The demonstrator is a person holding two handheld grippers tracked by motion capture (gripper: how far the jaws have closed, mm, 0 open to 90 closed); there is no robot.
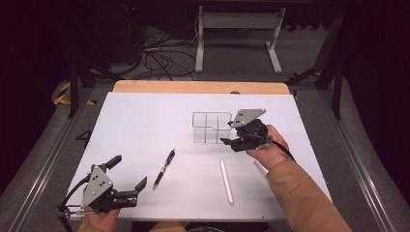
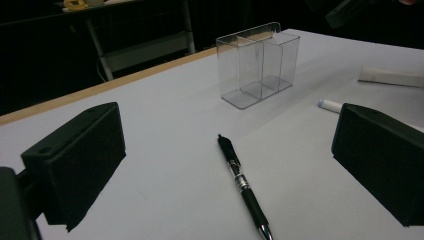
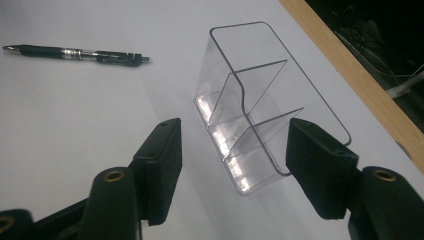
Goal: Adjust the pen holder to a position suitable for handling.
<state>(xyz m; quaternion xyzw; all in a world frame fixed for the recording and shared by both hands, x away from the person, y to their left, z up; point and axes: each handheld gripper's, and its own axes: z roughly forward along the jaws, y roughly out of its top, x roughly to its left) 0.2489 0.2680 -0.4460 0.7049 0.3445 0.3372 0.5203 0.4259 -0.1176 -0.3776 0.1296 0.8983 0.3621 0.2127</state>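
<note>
A clear plastic organizer (image 1: 212,127) with inner dividers stands upright near the middle of the white table. My right gripper (image 1: 231,143) is at its right end. In the right gripper view the organizer (image 3: 260,100) has its near end between the jaws of the right gripper (image 3: 240,167). The right jaw is close to its corner, the left jaw stands apart from it, and the gripper is open. A black pen (image 1: 164,168) lies left of centre. My left gripper (image 1: 128,173) rests at the front left corner, open and empty, with the pen (image 2: 244,185) ahead of it.
A white marker (image 1: 226,181) lies on the white table top (image 1: 145,121) in front of the organizer, and a second white stick (image 1: 261,166) lies partly under the right hand. Beyond the wooden far edge (image 1: 203,87) are a stand's legs and cables on the floor.
</note>
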